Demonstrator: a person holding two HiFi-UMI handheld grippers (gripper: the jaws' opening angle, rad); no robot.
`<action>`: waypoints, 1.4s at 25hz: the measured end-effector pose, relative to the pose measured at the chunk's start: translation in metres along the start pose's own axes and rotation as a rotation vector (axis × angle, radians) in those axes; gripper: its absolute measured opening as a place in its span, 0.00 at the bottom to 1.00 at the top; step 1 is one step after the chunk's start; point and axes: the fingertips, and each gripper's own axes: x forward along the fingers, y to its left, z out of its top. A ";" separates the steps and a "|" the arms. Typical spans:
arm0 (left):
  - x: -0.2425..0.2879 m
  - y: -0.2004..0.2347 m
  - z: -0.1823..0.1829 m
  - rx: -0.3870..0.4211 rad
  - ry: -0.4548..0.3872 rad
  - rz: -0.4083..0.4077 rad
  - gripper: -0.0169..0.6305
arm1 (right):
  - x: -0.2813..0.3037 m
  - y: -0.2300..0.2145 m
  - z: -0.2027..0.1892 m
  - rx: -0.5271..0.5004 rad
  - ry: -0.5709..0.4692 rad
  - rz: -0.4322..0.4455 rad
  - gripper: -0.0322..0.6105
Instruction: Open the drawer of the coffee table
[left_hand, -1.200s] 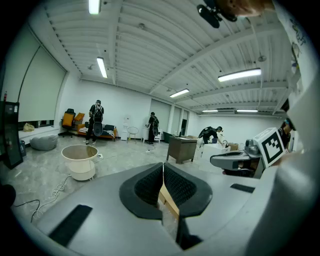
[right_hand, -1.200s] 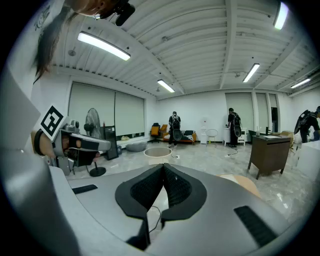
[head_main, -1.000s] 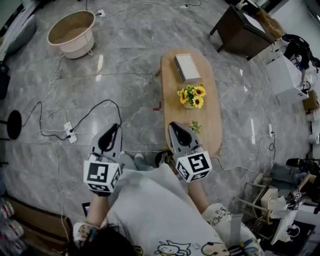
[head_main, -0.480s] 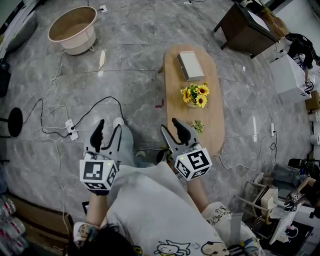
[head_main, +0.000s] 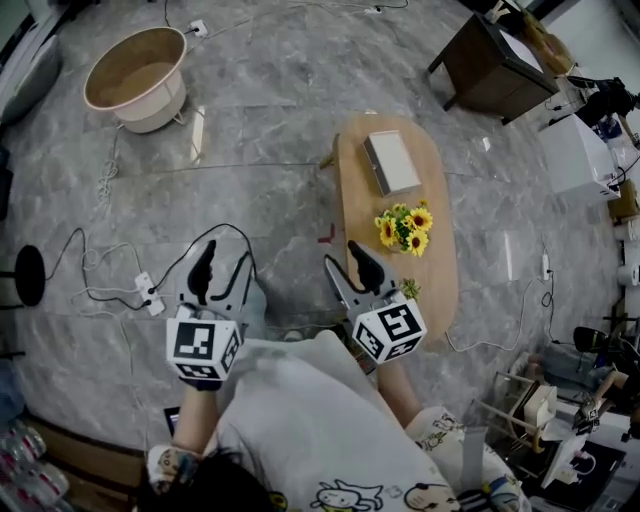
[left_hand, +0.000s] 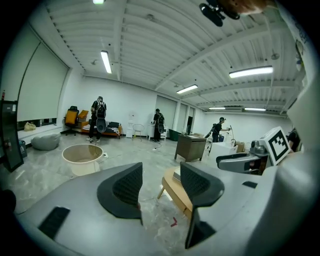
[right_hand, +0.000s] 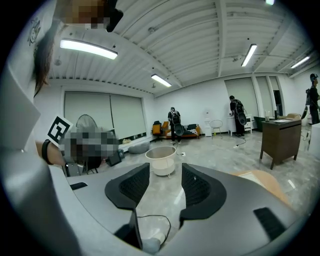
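Now: left gripper (head_main: 224, 257) jaws apart, nothing between them but floor. Right gripper (head_main: 343, 256) jaws likewise apart and empty. Both are held low and level in front of the person, pointing away across the floor; probably a ready posture for the approach, not a reach.

Right gripper's tips sit just beside the long left edge of the coffee table (head_main: 440, 275), toward its near end. Left gripper is well apart from it, over bare floor near a cable (head_main: 190, 222).

On the table: flat box (head_main: 391, 162) at the far end, sunflowers (head_main: 405, 228) mid-top, small green sprig (head_main: 408, 290) by the near end.

Drawer: no front or handle can be made out in any view; task not yet started, by my reading.

Against a second ago: both pairs of jaws were together and have just been opening. The table lies further right in the head view.
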 end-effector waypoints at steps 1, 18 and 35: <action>0.012 0.012 0.008 0.005 0.003 -0.007 0.36 | 0.016 -0.004 0.008 -0.002 -0.002 -0.008 0.31; 0.124 0.160 0.069 0.037 0.030 -0.066 0.37 | 0.176 -0.033 0.068 0.046 -0.006 -0.108 0.36; 0.214 0.183 0.073 0.060 0.077 -0.133 0.37 | 0.232 -0.101 0.060 0.140 -0.001 -0.211 0.37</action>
